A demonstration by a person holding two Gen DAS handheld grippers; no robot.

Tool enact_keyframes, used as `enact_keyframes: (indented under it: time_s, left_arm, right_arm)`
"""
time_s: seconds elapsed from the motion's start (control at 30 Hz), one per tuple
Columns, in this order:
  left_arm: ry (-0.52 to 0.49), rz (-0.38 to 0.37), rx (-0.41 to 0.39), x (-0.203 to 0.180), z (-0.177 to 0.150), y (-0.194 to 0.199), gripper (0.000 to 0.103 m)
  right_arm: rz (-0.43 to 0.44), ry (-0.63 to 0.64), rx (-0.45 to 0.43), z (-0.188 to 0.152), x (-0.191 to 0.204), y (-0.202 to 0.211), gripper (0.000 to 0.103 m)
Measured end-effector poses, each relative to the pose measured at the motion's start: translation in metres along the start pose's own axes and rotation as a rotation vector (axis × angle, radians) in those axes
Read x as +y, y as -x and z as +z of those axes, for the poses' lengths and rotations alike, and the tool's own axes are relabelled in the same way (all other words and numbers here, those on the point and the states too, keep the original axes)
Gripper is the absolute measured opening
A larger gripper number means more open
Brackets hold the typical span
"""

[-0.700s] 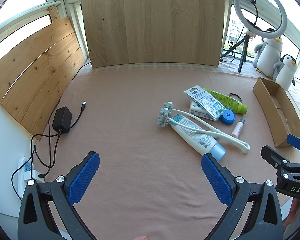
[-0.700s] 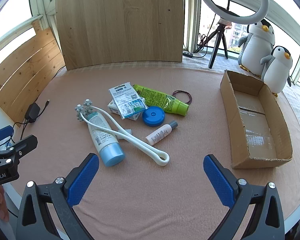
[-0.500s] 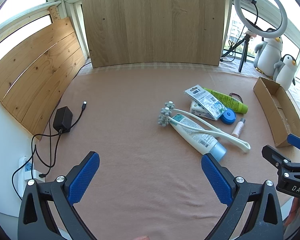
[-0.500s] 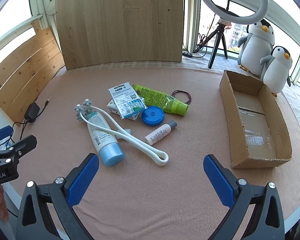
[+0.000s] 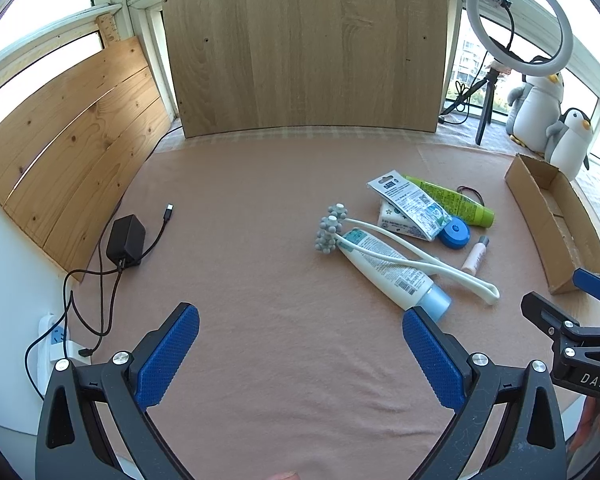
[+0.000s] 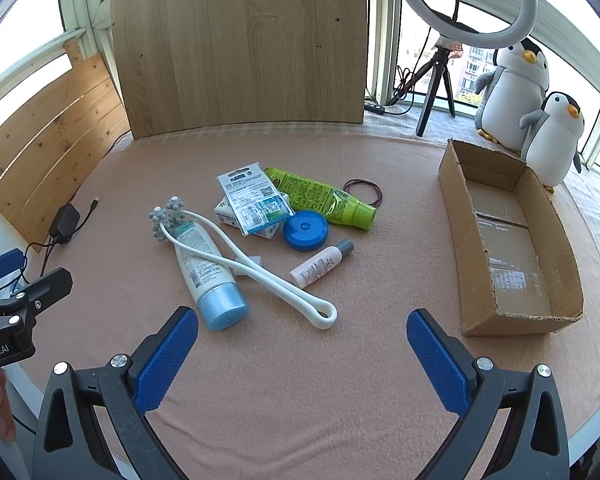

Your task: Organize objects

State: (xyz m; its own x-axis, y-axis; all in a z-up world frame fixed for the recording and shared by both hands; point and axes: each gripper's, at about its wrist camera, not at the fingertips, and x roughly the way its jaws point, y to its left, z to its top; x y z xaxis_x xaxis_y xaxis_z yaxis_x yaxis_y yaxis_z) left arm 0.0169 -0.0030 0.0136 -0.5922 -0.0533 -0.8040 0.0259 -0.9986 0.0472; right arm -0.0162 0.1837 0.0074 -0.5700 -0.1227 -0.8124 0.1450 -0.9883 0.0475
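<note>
Both grippers, left (image 5: pixel 300 354) and right (image 6: pixel 302 354), hover spread wide and empty. Toiletries cluster at twelve o'clock from the right one; the box (image 6: pixel 512 240) sits at two. Take the bottle (image 6: pixel 321 263) first, squarely across its middle; it may roll.

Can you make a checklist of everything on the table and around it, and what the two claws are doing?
Surface: pink cloth-covered table.
Job's things: white tube with light-blue cap, white two-pronged roller massager, green tube, round blue case, small pink bottle, carded packet, hair ties; brown cardboard box empty.
Clutter: nothing seen.
Claws: left claw, right claw open, holding nothing.
Cables: black charger.
Surroundings: ring light, plush penguins.
</note>
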Motion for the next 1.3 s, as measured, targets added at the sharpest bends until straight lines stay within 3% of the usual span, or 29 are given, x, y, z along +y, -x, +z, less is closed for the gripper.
enact_keyframes:
  time_s: [1.3]
  left_arm:
    - [-0.004,-0.002,0.005,-0.0035,0.0025,-0.0014,0.103]
  right_arm:
    - [0.003,0.003,0.015,-0.001,0.0015,-0.0052,0.103]
